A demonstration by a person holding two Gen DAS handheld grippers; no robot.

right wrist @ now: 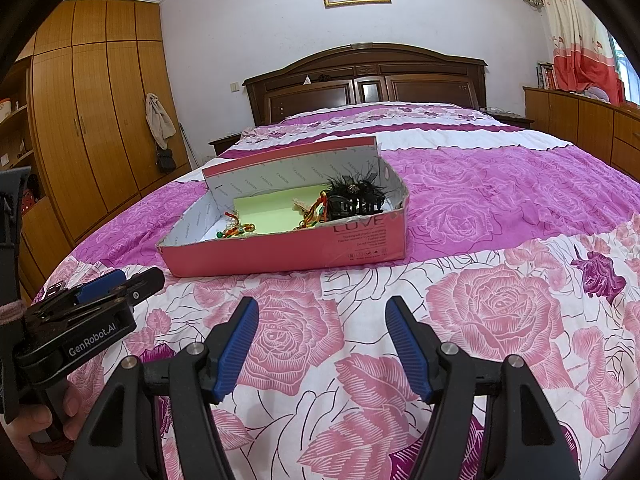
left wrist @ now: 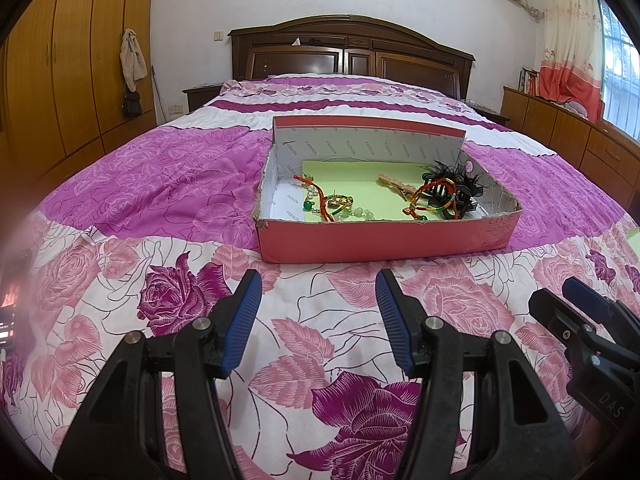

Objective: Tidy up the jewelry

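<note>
The pink box sits open on the floral bedspread, and the jewelry lies inside it on a green sheet: a beaded red-cord bracelet at the left end, a multicoloured cord bracelet beside a black feathered hair clip at the right. The left gripper and right gripper hover short of the box, both spread wide and holding nothing. This fits either sorting about to start inside the box or pieces already gathered there; the pictures do not settle which
</note>
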